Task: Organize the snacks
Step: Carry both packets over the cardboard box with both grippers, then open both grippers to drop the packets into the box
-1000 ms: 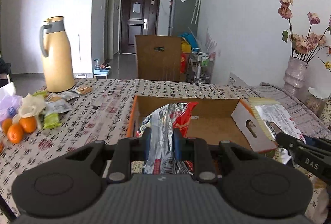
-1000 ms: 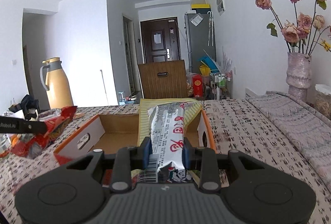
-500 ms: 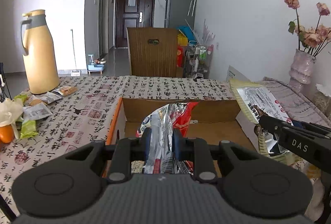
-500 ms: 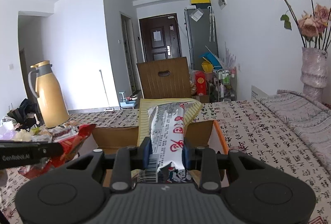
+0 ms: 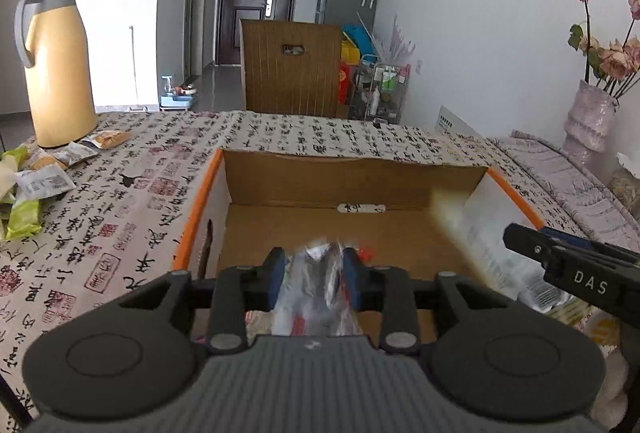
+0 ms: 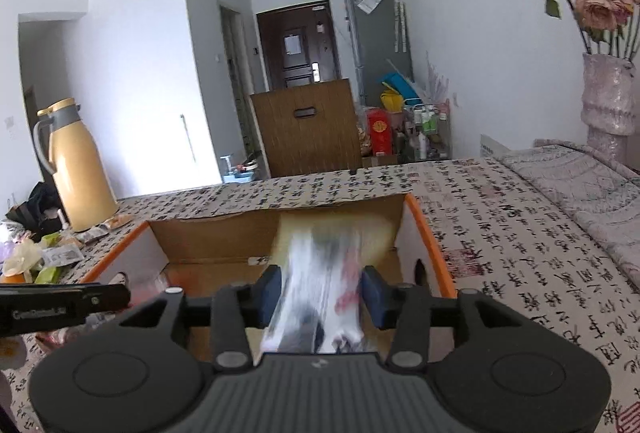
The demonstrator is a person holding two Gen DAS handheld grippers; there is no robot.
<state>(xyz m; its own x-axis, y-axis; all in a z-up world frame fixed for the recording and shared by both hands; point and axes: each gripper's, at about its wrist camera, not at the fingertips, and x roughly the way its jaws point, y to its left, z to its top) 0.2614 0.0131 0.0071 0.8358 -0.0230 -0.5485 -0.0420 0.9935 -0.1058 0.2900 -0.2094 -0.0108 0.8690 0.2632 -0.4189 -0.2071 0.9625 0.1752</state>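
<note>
An open cardboard box [image 5: 352,177] with orange edges lies on the patterned tablecloth right in front of both grippers. My left gripper [image 5: 316,269] hangs over its near left part, jaws opening. A blurred silver and red snack bag [image 5: 320,289] slips down between the pads. In the right wrist view my right gripper [image 6: 322,285] is over the right part of the box [image 6: 216,237], jaws opening too. A blurred white and yellow snack pack [image 6: 320,273] slides between them, its far end down in the box. The same pack [image 5: 472,233] shows as a blur in the left wrist view.
A yellow thermos jug [image 5: 56,65] stands at the far left, with several loose snack packets [image 5: 40,177] in front of it. A vase of dried roses [image 5: 588,117] stands at the right on a grey cloth. A wooden chair back [image 5: 292,65] rises behind the table.
Both grippers came forward and lower over the box. Their jaws have widened, and the two packs that were held steady are now blurred and dropping.
</note>
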